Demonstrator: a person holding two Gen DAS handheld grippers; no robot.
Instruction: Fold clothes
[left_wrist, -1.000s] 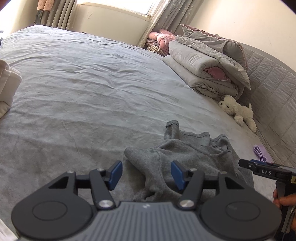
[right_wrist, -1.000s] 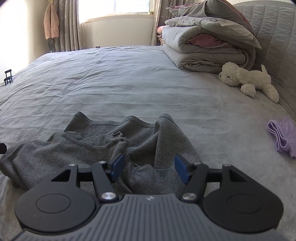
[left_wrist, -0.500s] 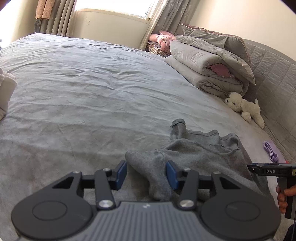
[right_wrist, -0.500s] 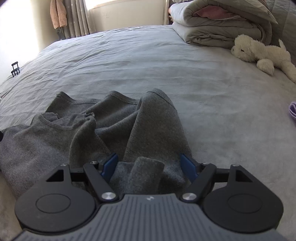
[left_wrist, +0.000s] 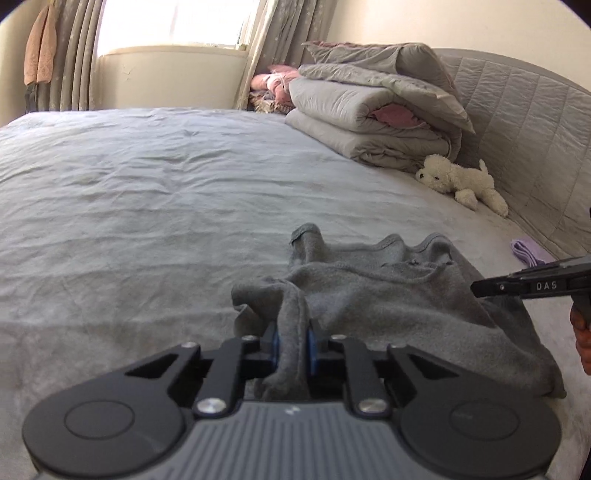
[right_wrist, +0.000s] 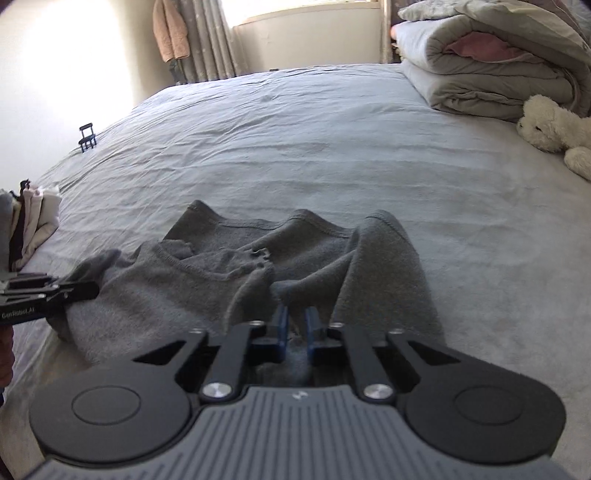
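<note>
Left gripper (left_wrist: 293, 341) jaws closing on grey sweatshirt (left_wrist: 388, 295); right gripper (right_wrist: 295, 332) clamped tight on its fabric, on bed (left_wrist: 147, 206).

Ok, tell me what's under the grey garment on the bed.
The grey garment lies crumpled on the grey bedsheet, which shows all around it. Its folds cover whatever lies beneath them. Both grippers pinch its near edge.

A wide grey bed (left_wrist: 155, 192) stretches ahead of the tongs. Beyond it a bright window (left_wrist: 170, 22) with grey curtains (left_wrist: 74, 55) lights cream walls. A quilted headboard (left_wrist: 517, 110) curves far right.
</note>
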